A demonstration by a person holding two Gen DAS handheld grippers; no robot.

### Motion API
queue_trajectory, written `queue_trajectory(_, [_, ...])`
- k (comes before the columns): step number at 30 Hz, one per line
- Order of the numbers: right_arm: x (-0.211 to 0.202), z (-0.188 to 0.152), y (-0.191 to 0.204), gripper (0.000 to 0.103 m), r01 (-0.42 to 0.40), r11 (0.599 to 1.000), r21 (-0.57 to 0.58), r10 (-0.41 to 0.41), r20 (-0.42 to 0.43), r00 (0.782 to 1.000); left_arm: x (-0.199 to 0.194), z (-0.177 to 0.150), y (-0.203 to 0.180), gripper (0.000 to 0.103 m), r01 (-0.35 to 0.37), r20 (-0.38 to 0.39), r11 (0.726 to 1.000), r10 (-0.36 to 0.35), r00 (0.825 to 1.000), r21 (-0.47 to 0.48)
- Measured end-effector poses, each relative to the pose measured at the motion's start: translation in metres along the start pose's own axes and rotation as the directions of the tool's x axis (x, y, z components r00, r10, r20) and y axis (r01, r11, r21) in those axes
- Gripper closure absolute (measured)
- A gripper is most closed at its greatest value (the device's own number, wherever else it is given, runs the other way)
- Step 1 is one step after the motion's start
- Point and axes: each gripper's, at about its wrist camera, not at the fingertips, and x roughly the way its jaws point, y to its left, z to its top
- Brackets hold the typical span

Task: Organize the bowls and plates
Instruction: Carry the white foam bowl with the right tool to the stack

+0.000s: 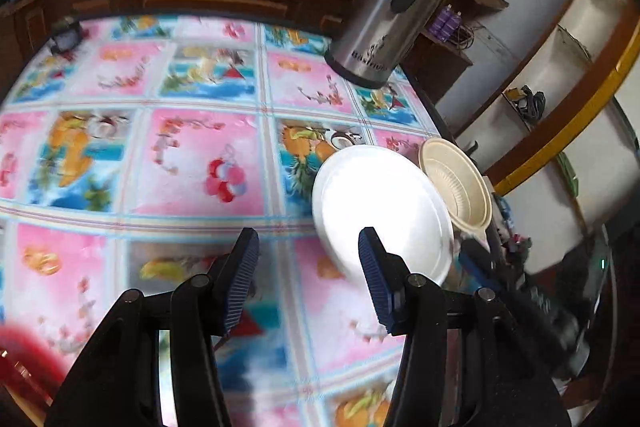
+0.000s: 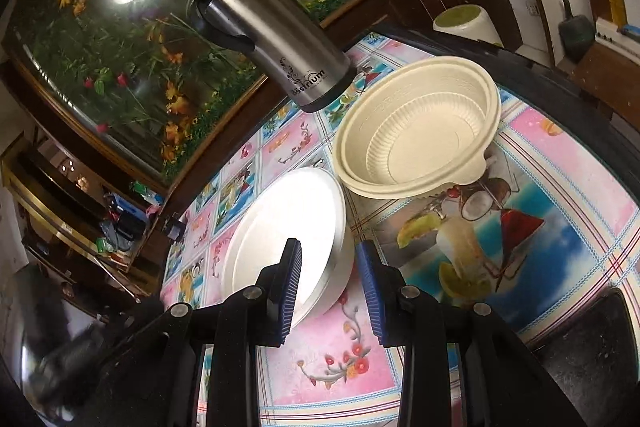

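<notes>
A stack of white plates (image 2: 288,223) lies on the patterned tablecloth (image 2: 332,355), and my right gripper (image 2: 330,287) is shut on its near rim. One pad sits inside the rim and the other outside. Just beyond stand nested cream bowls (image 2: 420,123), touching the plates' far edge. In the left wrist view the white plates (image 1: 380,203) and cream bowls (image 1: 456,179) are at the table's right edge. My left gripper (image 1: 308,267) hangs open over the tablecloth (image 1: 192,163) left of the plates, nothing between its fingers. The right gripper's blue pad (image 1: 474,263) shows at the plates' right rim.
A tall steel thermos jug (image 1: 392,7) (image 2: 276,39) stands behind the dishes near the table's far edge. A small dark object (image 1: 64,37) sits at the far left corner. A red blurred thing (image 1: 24,359) is near the front left. Shelves and a cabinet line the right wall.
</notes>
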Motion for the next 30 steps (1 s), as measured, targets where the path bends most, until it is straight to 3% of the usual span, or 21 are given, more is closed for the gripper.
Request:
queue_trajectory(5, [0.003, -0.001, 0.0, 0.07, -0.019, 1.0, 0.006, 0.019, -0.016, 1.0, 0.031, 0.01, 0.006, 0.053, 0.028, -0.047, 0.997, -0.031, 0.998, -0.072])
queue_trajectory(9, [0.011, -0.002, -0.004, 0.07, 0.003, 1.0, 0.022, -0.002, -0.034, 0.999, 0.049, 0.009, 0.003, 0.054, 0.019, -0.061, 0.997, -0.023, 0.998, -0.071])
queue_trajectory(10, [0.014, -0.002, -0.006, 0.071, -0.005, 1.0, 0.029, 0.006, -0.039, 0.999, 0.055, 0.007, 0.003, 0.057, 0.027, -0.072, 0.997, -0.033, 0.997, -0.073])
queue_trajectory(11, [0.015, -0.003, -0.006, 0.071, -0.008, 1.0, 0.029, 0.01, -0.04, 0.999, 0.06, 0.006, 0.002, 0.076, 0.04, -0.077, 0.996, -0.046, 0.996, -0.074])
queue_trajectory(13, [0.018, -0.003, -0.006, 0.084, 0.002, 1.0, 0.014, -0.001, -0.043, 0.999, 0.069, 0.006, -0.002, 0.092, 0.046, -0.103, 0.997, -0.052, 0.993, -0.061])
queue_trajectory(14, [0.02, -0.004, -0.005, 0.09, -0.008, 1.0, 0.01, 0.008, -0.054, 0.998, 0.07, 0.003, -0.004, 0.093, 0.044, -0.102, 0.997, -0.05, 0.993, -0.061])
queue_trajectory(16, [0.02, -0.005, -0.003, 0.094, -0.006, 1.0, 0.0, 0.006, -0.062, 0.998, 0.067, 0.0, -0.007, 0.093, 0.03, -0.089, 0.998, -0.034, 0.995, -0.049])
queue_trajectory(26, [-0.001, -0.012, 0.02, 0.094, -0.075, 0.994, -0.081, 0.072, -0.034, 0.997, 0.016, -0.023, -0.018, 0.093, -0.091, 0.042, 0.995, 0.089, 0.995, 0.044])
queue_trajectory(30, [-0.002, -0.019, 0.026, 0.094, -0.163, 0.982, -0.091, 0.155, -0.093, 0.984, -0.013, -0.038, -0.004, 0.092, -0.117, 0.085, 0.993, 0.114, 0.99, 0.034])
